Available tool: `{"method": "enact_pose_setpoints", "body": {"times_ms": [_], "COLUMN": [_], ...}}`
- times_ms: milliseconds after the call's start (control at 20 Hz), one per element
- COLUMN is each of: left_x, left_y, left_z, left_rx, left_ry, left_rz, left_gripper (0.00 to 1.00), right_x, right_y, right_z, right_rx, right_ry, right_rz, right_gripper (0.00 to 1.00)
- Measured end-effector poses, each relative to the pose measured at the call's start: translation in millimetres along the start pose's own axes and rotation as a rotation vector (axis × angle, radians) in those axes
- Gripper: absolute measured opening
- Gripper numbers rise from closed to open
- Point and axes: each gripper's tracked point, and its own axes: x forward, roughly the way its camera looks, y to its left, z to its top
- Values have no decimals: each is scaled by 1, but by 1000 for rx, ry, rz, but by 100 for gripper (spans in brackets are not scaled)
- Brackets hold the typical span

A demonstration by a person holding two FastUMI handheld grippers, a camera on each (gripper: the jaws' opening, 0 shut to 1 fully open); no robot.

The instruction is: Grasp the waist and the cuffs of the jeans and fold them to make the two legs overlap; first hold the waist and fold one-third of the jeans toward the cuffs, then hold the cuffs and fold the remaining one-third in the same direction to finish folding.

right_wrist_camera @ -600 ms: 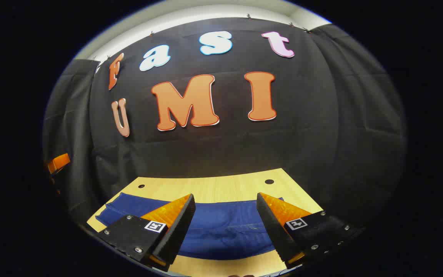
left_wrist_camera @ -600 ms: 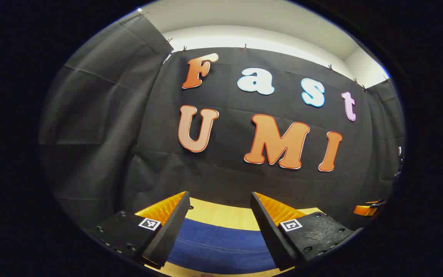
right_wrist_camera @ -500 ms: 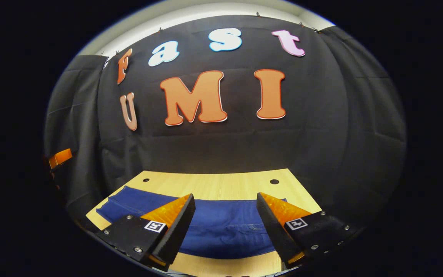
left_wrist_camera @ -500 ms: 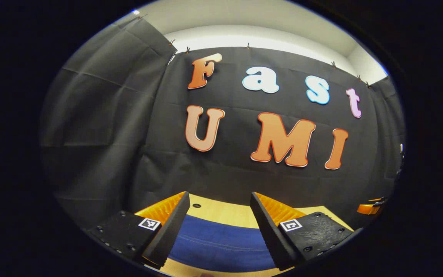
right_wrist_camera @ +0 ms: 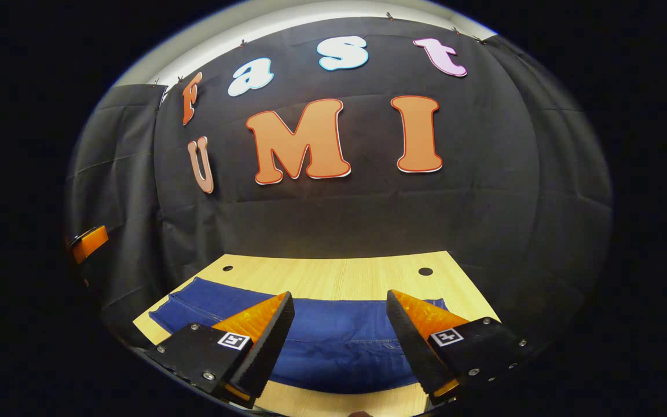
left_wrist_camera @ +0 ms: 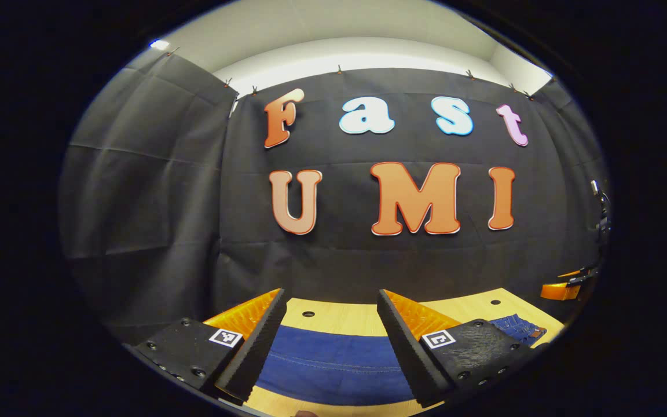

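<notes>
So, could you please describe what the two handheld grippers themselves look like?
Both the left gripper and the right gripper have two wedge-shaped fingers with ribbed inner faces, mounted on dark bolted blocks that each carry a small square black-and-white marker.

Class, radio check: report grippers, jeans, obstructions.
Left gripper open, above jeans. Right gripper open, holding nothing. Jeans flat on table, unfolded. Nothing in the way.

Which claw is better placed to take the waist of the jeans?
Probably the right claw: the left gripper view shows the waist end of the jeans far right. Left claw hangs open over plain denim.
</notes>
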Motion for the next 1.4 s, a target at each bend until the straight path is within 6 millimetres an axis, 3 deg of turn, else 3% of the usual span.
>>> {"method": "enact_pose_setpoints", "body": {"times_ms": [150,300,450,550,800,950,1100,1200,1400], "left_x": [13,25,34,36,34,26,18,12,10], "left_y": [4,27,57,77,74,63,60,57,50], "left_z": [-3,-14,-42,-49,-80,-117,-170,-218,-262], "left_rx": [-26,-53,-83,-2,216,392,586,693,869], "left_ry": [-6,6,68,69,122,184,254,334,369], "left_rz": [-91,-109,-95,-77,-138,-214,-281,-344,-426], "left_gripper": [97,96,98,98,97,98,100,100,99], "right_x": [-4,-12,-28,-40,-50,-54,-57,-60,-65], "right_y": [17,27,34,31,27,19,11,5,-7], "right_z": [-4,-9,-18,-23,-36,-46,-58,-66,-76], "right_rx": [-11,4,3,-30,-9,-17,-10,-7,-2], "right_ry": [-9,-18,11,39,81,107,143,169,198], "right_rz": [-49,-92,-120,-140,-150,-158,-168,-179,-197], "right_gripper": [98,98,98,98,98,98,98,98,97]}}
